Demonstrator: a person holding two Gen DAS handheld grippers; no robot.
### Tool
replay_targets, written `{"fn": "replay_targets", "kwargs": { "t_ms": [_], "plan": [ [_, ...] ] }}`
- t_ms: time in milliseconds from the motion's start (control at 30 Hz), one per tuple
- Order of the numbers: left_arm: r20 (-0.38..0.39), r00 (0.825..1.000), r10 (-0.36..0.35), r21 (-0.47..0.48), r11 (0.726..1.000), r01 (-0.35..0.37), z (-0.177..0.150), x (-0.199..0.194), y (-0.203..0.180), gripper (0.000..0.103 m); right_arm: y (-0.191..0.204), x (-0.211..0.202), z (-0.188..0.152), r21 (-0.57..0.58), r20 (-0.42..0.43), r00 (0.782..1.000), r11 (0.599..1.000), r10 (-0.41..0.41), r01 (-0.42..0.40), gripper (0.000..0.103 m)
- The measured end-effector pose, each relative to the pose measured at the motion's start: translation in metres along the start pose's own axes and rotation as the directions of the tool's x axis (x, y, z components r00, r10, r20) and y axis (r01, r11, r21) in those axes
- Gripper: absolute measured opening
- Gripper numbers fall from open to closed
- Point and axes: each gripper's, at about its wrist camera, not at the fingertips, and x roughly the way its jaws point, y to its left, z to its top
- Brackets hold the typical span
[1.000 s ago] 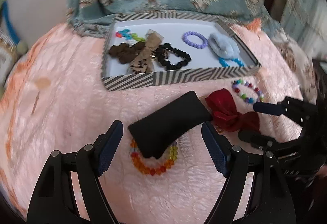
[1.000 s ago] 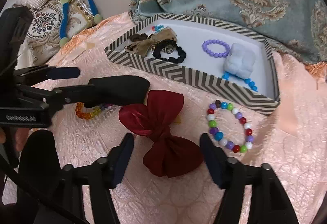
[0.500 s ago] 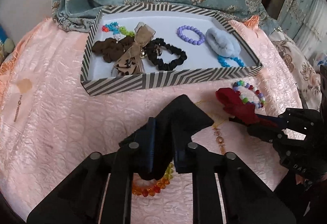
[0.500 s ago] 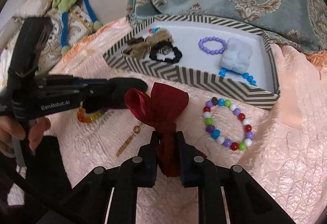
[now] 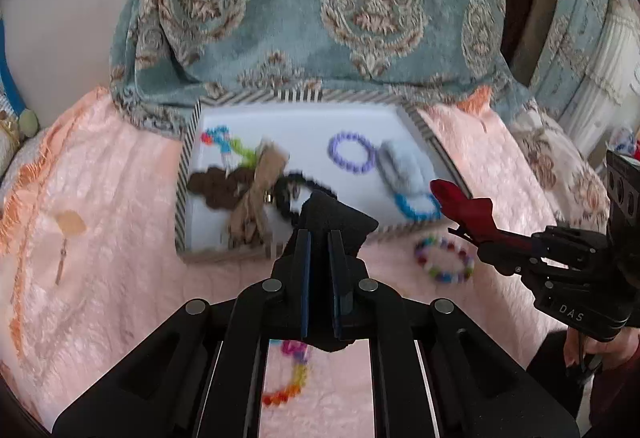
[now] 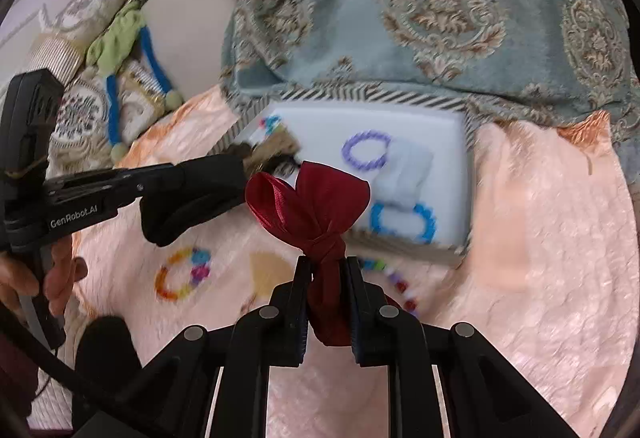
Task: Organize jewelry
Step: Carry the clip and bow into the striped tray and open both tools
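Black pouch (image 5: 336, 222) pinched in left tongs (image 5: 319, 238), red bow (image 6: 316, 206) in right tongs (image 6: 327, 266)

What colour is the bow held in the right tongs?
Dark red, satin-like bow; clearest in the right wrist view.

Left gripper (image 5: 319, 238) and right gripper (image 6: 327, 270) both clamped (angled downward).

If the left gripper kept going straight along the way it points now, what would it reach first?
Probably the striped tray's near wall or the black scrunchie just inside; the left gripper is shut on a black velvet cushion. Depth is unclear.
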Motion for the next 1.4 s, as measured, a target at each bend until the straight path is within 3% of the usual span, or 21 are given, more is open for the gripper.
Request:
{"fn": "replay_targets", "kwargs": {
  "t_ms": [200, 500, 967, 1333, 1400],
  "plan": [
    [0.030, 0.999, 0.030, -0.029, 0.999, -0.029, 0.037, 0.017, -0.005, 0.007, -0.024, 0.015, 0.034, 0.007, -0.008, 0.998, 0.998, -0.067, 0.067, 0.015],
    [0.007, 0.997, 0.079, -0.028, 0.996, -0.079, 0.079, 0.066, -0.009, 0.007, -0.058, 0.052, 0.073, 0.021, -0.027, 0.991, 0.991, -0.129, 0.130, 0.015],
    [-0.013, 0.990, 0.141, -0.057, 0.988, -0.142, 0.107, 0.126, 0.001, 0.007, -0.089, 0.106, 0.104, 0.064, -0.071, 0.986, 0.985, -0.153, 0.158, 0.015],
    [-0.075, 0.979, 0.191, -0.117, 0.973, -0.199, 0.105, 0.170, 0.021, 0.007, -0.104, 0.148, 0.103, 0.128, -0.104, 0.985, 0.980, -0.140, 0.153, 0.015],
    [-0.073, 0.980, 0.187, -0.133, 0.972, -0.196, 0.106, 0.171, 0.023, 0.011, -0.104, 0.147, 0.103, 0.124, -0.105, 0.984, 0.980, -0.141, 0.153, 0.020]
  ]
}}
